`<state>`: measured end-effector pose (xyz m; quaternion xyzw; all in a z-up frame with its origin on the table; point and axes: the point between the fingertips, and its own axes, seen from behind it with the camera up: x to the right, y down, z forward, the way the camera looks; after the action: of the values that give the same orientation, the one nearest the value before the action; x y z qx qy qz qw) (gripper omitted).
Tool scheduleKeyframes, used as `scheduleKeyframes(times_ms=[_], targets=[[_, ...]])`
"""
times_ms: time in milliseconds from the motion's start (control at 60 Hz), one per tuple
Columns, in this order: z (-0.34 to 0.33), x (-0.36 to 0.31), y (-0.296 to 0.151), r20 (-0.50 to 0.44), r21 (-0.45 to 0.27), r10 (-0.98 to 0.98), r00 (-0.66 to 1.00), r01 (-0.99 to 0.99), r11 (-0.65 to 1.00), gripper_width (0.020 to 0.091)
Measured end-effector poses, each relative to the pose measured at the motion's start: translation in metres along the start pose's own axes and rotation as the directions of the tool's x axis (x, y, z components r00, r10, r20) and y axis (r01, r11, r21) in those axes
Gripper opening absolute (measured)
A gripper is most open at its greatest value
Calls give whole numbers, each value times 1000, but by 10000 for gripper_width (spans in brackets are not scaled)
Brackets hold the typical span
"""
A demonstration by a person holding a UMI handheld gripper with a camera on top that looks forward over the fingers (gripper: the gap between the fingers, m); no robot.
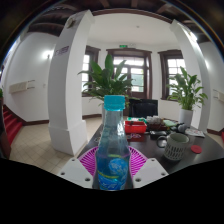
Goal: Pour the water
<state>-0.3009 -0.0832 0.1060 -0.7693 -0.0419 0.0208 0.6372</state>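
One bottle, clear blue with a teal cap, stood upright between your jaws, the pink pads closed against its sides, so you appeared to hold it firmly. Beyond it, on the dark surface, sat a cup-like container among clutter, with potted plants behind. Your risk was the cap: it looked on, so tipping would have poured nothing, and a hasty swing could have struck the clutter.
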Motion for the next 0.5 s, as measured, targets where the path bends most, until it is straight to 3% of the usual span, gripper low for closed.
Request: scheduleKeyframes(times_ms=[150, 300, 400, 500], targets=[[3, 4, 0, -8, -26, 44, 999, -44, 999, 396], [23, 18, -21, -11, -18, 313, 950, -313, 950, 395], [46, 34, -44, 17, 10, 563, 827, -563, 827, 394], [65, 54, -66, 76, 51, 799, 597, -802, 595, 397]])
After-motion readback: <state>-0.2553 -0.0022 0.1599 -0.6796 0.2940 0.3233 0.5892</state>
